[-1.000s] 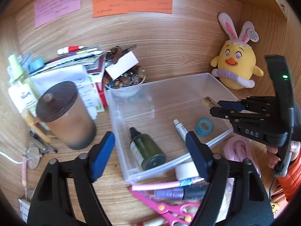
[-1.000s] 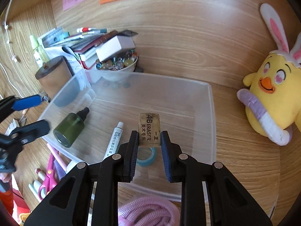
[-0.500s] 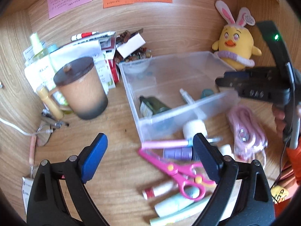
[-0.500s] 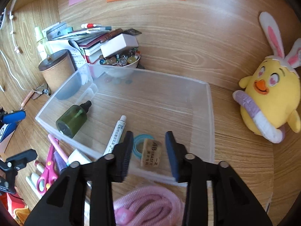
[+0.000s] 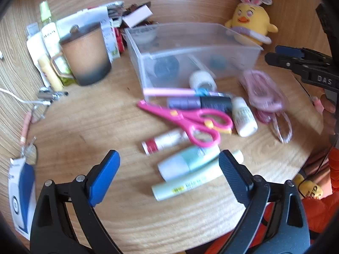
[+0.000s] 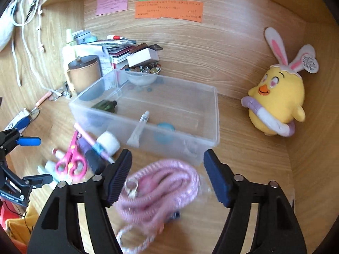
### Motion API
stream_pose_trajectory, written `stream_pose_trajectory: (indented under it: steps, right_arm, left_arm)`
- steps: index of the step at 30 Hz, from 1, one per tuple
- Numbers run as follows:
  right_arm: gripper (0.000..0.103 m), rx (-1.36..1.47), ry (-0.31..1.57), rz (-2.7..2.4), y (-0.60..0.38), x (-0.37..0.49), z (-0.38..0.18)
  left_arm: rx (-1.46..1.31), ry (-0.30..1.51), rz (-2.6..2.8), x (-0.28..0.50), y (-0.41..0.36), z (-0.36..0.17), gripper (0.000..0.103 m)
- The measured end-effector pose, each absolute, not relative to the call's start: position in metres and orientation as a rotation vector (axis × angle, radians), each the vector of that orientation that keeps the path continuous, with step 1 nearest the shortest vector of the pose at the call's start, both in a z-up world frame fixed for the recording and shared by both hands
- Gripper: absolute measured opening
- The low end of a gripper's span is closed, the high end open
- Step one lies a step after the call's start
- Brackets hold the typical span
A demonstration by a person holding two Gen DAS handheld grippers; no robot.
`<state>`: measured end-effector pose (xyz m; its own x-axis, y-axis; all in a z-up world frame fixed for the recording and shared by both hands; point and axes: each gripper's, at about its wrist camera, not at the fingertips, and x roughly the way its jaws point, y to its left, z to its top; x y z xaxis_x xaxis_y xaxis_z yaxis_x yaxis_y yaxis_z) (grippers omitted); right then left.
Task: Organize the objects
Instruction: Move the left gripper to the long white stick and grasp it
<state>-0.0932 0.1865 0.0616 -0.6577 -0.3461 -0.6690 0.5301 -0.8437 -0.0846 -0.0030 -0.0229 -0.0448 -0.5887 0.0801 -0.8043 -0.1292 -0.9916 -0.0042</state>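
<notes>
In the left wrist view my left gripper hangs above the desk, its jaws opening, with nothing gripped. A pale green tube and a mint-and-white bottle lie under the gap. Beyond them lie a red-capped tube, pink scissors, a purple-black marker and a white bottle. My right gripper is also opening and empty, above a coiled pink rope. The clear bin holds a green bottle, a white tube and blue tape.
A lidded brown mug and a pile of papers and bottles stand left of the bin. A yellow plush chick sits at the right wall. A white cable and glasses lie at the desk's left. An orange sleeve shows lower right.
The right gripper let the eraser fall into the bin, spread its jaws and drew back over the pink rope. The left gripper pulled back from the bin to the tubes and widened.
</notes>
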Motion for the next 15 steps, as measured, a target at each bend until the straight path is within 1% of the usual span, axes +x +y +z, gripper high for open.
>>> stream_pose_trajectory:
  steps: [6,8,10,11,13,15]
  right_arm:
    - [0.07,0.947,0.349,-2.451,0.203,-0.065,0.051]
    - [0.07,0.962,0.346,-2.459,0.208,-0.059,0.046]
    - [0.07,0.987,0.331,-2.458,0.214,-0.055,0.041]
    - [0.07,1.007,0.317,-2.449,0.217,-0.053,0.037]
    - [0.07,1.032,0.297,-2.439,0.222,-0.05,0.031]
    - [0.07,1.05,0.282,-2.429,0.226,-0.046,0.024]
  left_arm:
    - [-1.436,0.056,2.636,0.002,-0.018,-0.066,0.097]
    - [-1.421,0.076,2.656,0.006,-0.016,-0.065,0.097]
    - [-1.409,0.048,2.646,0.009,-0.016,-0.064,0.096]
    - [-1.401,0.03,2.647,0.011,-0.016,-0.063,0.094]
    - [-1.4,0.029,2.65,0.015,-0.015,-0.062,0.087]
    - [-1.402,0.055,2.657,0.02,-0.012,-0.06,0.075]
